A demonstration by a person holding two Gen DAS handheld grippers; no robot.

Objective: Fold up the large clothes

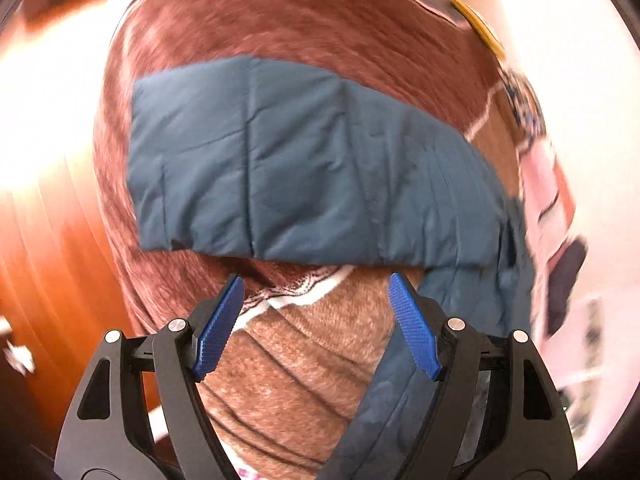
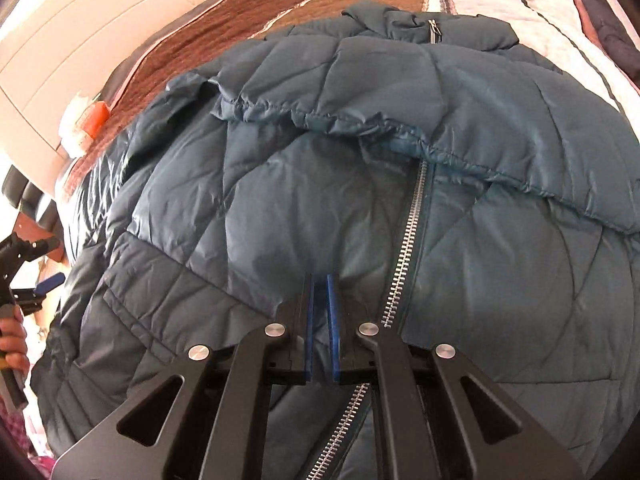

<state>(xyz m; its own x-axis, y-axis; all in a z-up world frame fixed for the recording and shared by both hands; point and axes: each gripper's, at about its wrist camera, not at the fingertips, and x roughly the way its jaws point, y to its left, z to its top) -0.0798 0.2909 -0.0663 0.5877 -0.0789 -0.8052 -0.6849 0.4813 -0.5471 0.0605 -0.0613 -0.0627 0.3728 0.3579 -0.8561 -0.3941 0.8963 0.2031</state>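
The teal quilted jacket (image 2: 360,168) lies spread on the bed, over a brown blanket (image 1: 288,28), with its collar at the far end and its metal zipper (image 2: 408,240) running down toward the near hem; one sleeve (image 1: 256,160) stretches flat out across the blanket in the left wrist view. The right tongs (image 2: 322,280) are pressed nearly together, and they look pinched on a thin fold of the shell just beside the zipper, though how much fabric they hold is hard to tell. The slick, puffy nylon is the main risk: a shallow pinch could slide free once the panel is lifted, and the fold would flop back open. Pulling so near the zipper could also skew the front, leaving a crooked fold. The left tongs (image 1: 316,292) stand wide apart and empty, above the blanket near the sleeve's lower edge; this view is smeared, so aiming at the sleeve could miss. They may well grab the blanket along with the sleeve and drag it.
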